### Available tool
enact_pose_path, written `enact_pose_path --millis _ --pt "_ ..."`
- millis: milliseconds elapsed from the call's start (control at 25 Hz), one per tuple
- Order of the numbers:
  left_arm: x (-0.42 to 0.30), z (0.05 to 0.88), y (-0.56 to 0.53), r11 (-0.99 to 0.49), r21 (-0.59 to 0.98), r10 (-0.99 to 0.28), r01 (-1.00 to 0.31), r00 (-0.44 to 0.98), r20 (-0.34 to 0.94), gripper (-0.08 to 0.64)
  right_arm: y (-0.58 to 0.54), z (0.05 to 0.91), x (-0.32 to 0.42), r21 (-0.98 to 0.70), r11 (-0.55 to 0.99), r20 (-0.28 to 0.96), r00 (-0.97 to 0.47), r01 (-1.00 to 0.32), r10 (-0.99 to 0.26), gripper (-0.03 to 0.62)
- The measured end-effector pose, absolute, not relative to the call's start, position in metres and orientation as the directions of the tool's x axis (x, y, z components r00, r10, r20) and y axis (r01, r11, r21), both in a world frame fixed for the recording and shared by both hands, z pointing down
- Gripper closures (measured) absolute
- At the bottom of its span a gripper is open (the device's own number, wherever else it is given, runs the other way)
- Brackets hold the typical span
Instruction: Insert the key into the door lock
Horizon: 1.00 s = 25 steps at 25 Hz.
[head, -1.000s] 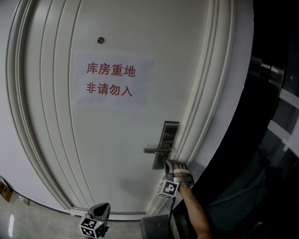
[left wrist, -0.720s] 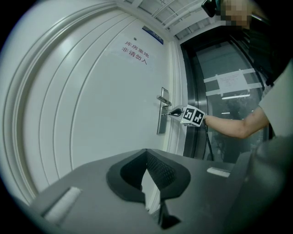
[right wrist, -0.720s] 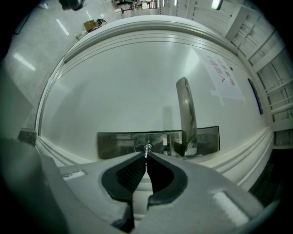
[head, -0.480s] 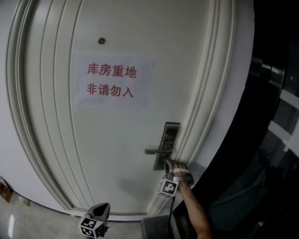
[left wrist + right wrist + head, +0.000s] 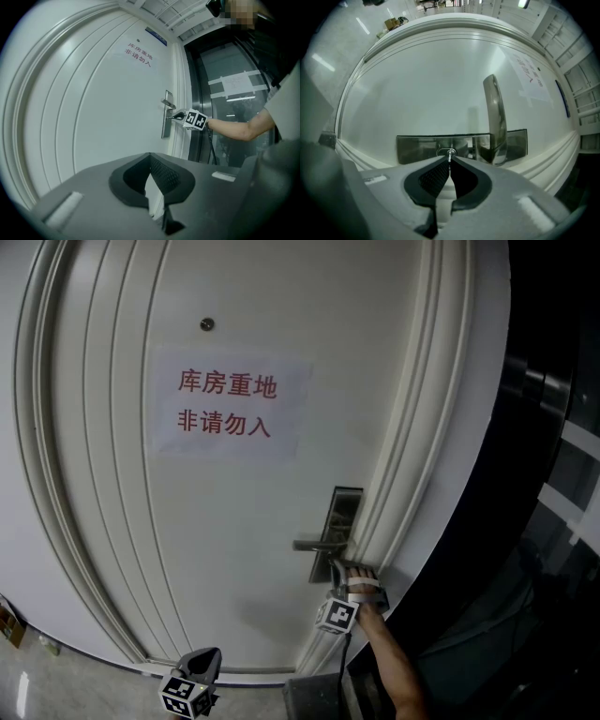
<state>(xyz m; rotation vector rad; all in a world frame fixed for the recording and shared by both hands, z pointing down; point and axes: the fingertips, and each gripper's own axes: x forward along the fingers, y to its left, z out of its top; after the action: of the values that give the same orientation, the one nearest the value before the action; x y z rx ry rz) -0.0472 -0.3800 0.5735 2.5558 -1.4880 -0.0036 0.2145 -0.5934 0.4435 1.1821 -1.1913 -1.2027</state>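
Change: we see none; right claw [image 5: 449, 161] holds at the lock [image 5: 417, 147], insertion seemingly unfinished.
Key [image 5: 449, 155]: pinched in that closed claw, tip at the keyhole [image 5: 442, 152], 12 o'clock.
Left claw [image 5: 150, 157]: closed, empty.

Only a tiny silver bit of the key [image 5: 449, 154] peeks out of the right claw [image 5: 449, 160] that pinches it. Whether it is inside the lock plate [image 5: 417, 146] is too small to tell. The claw hides the plate's bottom edge. In the head view the picture's bottom edge cuts off the left claw [image 5: 206, 656].
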Motion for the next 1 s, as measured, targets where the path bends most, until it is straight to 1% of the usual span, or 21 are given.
enact_pose_path --millis 400,600,1000 --pt "-0.053 0.570 -0.376 -0.477 0.158 -0.866 -0.864 0.493 0.082 0.557 -0.602 0.445 0.214 1.000 0.018 0.018 0.019 0.023 -1.000 0.581" --pt "-0.053 0.573 -0.370 -0.479 0.158 -0.864 -0.864 0.495 0.087 0.557 -0.601 0.446 0.217 0.999 0.000 -0.002 0.042 0.044 -0.999 0.581" --pt "-0.061 0.571 -0.363 -0.460 0.152 -0.877 -0.875 0.475 0.079 0.557 -0.601 0.445 0.216 1.000 -0.014 -0.015 0.033 0.006 -0.999 0.580"
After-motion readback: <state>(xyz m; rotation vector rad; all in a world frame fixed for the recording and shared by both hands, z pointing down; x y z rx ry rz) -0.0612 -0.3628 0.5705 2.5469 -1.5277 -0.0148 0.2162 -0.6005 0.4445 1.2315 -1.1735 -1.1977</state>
